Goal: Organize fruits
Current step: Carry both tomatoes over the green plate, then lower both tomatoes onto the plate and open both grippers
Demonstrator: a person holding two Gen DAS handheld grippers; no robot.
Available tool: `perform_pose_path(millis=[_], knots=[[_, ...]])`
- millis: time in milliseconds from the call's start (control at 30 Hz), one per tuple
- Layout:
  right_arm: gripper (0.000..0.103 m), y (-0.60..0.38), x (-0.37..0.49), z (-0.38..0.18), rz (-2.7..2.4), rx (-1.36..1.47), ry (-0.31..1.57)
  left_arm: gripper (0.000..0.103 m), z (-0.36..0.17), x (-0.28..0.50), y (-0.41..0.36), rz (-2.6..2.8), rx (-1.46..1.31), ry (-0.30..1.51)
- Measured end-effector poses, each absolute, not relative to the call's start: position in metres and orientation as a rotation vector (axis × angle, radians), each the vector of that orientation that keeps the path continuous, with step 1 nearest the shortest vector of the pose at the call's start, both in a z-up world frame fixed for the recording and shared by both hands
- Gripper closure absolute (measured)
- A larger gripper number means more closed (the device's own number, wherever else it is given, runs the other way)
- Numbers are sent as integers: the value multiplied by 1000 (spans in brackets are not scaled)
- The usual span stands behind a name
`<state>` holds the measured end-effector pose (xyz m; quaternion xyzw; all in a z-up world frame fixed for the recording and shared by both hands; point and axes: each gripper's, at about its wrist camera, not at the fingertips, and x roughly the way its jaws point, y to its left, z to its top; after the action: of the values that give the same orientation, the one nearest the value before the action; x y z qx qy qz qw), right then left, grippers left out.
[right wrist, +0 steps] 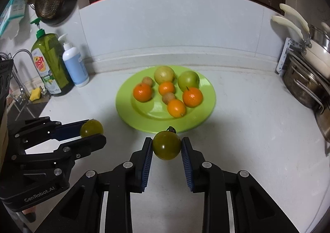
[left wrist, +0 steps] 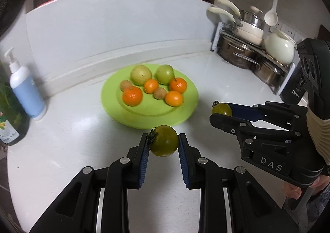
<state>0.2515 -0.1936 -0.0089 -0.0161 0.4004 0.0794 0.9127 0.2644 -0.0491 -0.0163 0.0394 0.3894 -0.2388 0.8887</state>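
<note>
While each claw grips one green tomato point(left wrist: 164, 141), stem left — other tomato point(right wrist: 167, 145), stem up.

1. Left tongs point(left wrist: 164, 142) at 6 o'clock, clamping a green tomato point(left wrist: 164, 141).
2. Right tongs point(left wrist: 221, 112) at 3 o'clock, clamping a second green tomato point(left wrist: 221, 109).
3. Green plate point(left wrist: 148, 118) of fruit, centre, on the white worktop point(left wrist: 72, 140).

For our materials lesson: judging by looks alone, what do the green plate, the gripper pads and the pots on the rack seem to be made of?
Green plate: likely plastic or melamine; uniform bright colour, soft sheen.
Gripper pads: probably rubber; blue, ribbed, matte.
Pots: stainless steel by the look; mirror-like grey reflections.
Pads of each gripper clamp a green tomato.
</note>
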Motion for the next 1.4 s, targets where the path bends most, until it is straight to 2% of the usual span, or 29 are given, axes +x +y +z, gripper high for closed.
perform_pose_path(millis=[300, 1000, 1233, 1400], knots=[[73, -182, 279, -6, 201, -21, 845, 75, -13, 293, -37, -457, 56, 815], [73, -188, 347, -46, 203, 18, 939, 74, -56, 371, -52, -499, 62, 920], [73, -191, 350, -49, 209, 39, 922, 67, -52, 370, -52, -485, 83, 901], [72, -192, 347, -49, 199, 37, 911, 67, -46, 360, -47, -462, 84, 877]])
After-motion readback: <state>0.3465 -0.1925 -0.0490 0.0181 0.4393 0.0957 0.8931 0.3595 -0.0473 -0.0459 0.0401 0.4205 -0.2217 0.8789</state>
